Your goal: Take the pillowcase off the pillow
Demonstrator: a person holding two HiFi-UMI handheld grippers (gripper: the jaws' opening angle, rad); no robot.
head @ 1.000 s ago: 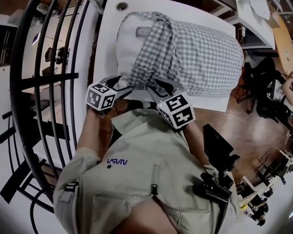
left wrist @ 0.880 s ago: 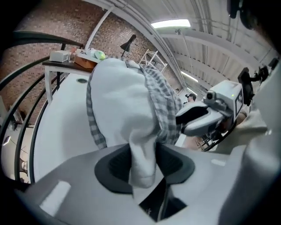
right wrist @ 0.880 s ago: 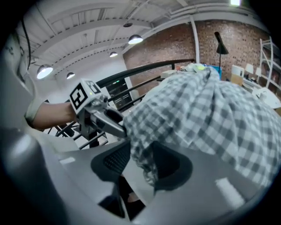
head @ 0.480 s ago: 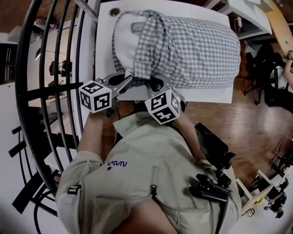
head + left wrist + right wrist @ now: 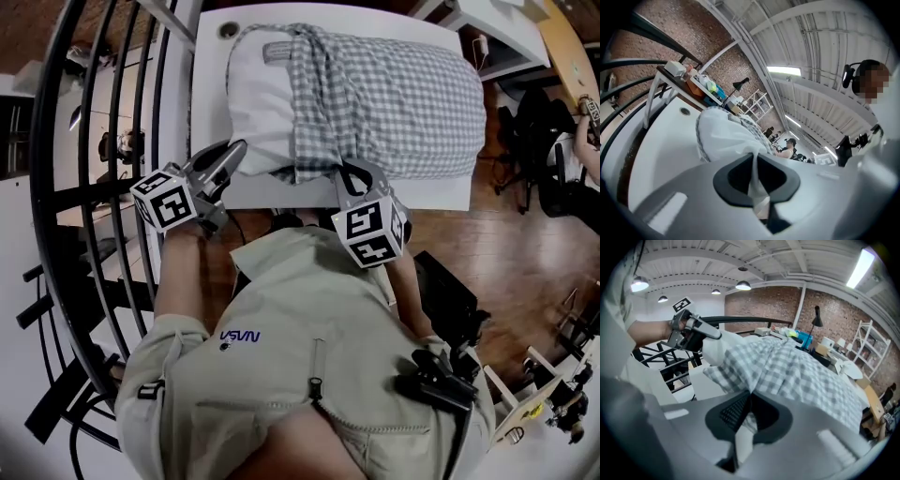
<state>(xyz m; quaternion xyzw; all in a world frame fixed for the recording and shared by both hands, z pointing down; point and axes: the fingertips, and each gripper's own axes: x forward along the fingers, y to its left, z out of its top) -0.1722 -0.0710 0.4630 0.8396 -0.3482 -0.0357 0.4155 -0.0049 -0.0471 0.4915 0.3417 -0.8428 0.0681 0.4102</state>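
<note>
The left hand-held gripper (image 5: 753,164) is clamped on white cloth, apparently the bare end of the pillow (image 5: 255,94), though the pinch is hard to read. The right hand-held gripper (image 5: 746,403) has just been closing its jaws on the bunched hem of the checked pillowcase (image 5: 403,103). Stripping looks to be just starting, and the next move calls for pulling the two apart. The case sleeves most of the pillow, which lies on the white surface (image 5: 417,192).

I'm seeing the white pillow (image 5: 255,89) lying flat across the worktop (image 5: 412,192). Its bare end is sticking out just ahead of my left claw (image 5: 234,150), which is pinching a fold of its white cloth. The grey-and-white checked pillowcase (image 5: 403,98) is covering the rest and bunching at its open edge. There my right claw (image 5: 349,172), jaws just closing, is nipping the hem.
</note>
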